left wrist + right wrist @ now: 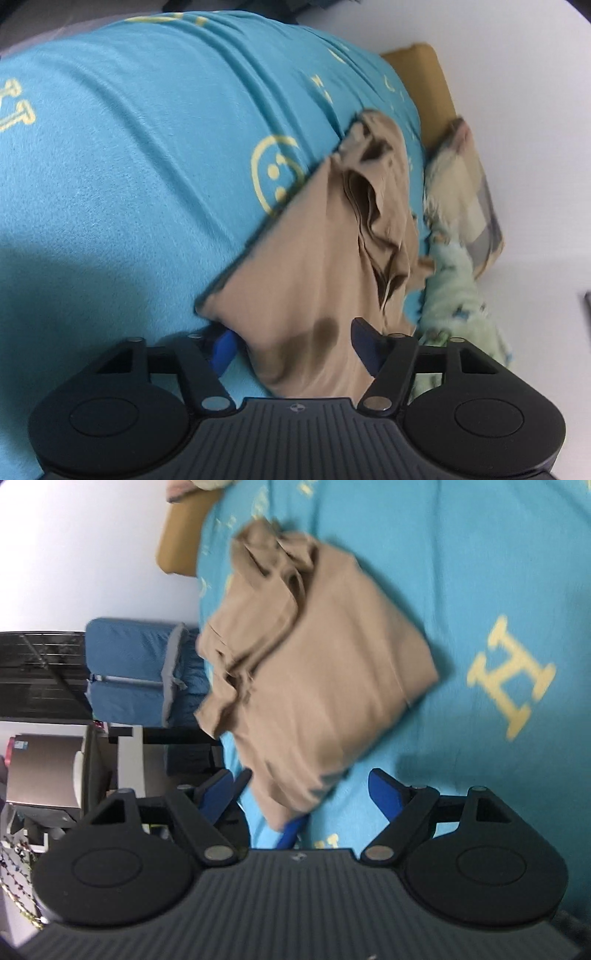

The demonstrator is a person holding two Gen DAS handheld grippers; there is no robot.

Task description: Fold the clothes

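Note:
A tan garment [303, 266], folded into a thick bundle, lies on a turquoise bed sheet [129, 166] printed with yellow letters and a smiley. My left gripper [295, 343] has the near end of the bundle between its blue fingers, and both pads touch the cloth. In the right wrist view the same tan garment [317, 657] lies as a rough square, with its rumpled end farthest from me. My right gripper [303, 794] stands open around the near corner, its right finger clear of the cloth. A small blue piece shows under that corner.
A mustard cushion [432, 81], a patterned pillow [469, 192] and a pale green fleece blanket [454, 288] line the bed's right side by a white wall. In the right wrist view, blue bedding [129, 664] and a desk [48, 768] stand left of the bed's edge.

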